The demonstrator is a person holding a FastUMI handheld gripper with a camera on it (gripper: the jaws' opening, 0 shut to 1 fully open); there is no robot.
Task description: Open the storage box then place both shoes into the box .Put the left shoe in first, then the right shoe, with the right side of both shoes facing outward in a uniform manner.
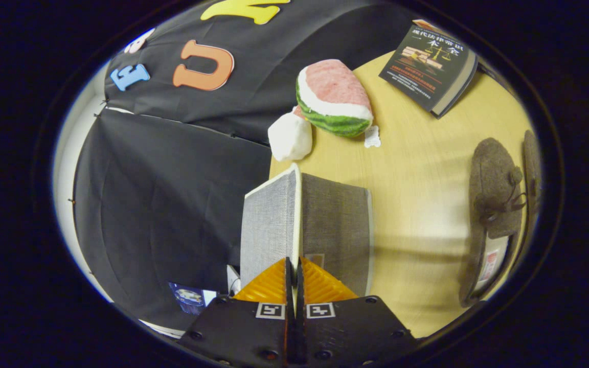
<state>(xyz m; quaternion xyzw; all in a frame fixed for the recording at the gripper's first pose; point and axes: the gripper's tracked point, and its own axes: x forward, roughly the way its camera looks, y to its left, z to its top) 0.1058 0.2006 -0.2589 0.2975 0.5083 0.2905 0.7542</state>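
Gripper view shows the claw (294, 268) nearly closed, pinching the thin lid edge of the grey storage box (335, 225) at lower centre. Two shoes (496, 204) lie on the desk (417, 168) at right, outside the box.

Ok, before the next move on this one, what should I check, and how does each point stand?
1. Grip: gripper fingers are closed on the lid's thin edge. Ok.
2. Box open wide enough for a shoe: the inside is hidden. Cannot tell.
3. Both shoes lie on the table beside the box, not yet inside. Ok.
4. Which shoe is the left one: cannot tell.
5. White toy sits close to the box's far corner and might block the lid. Cannot tell.
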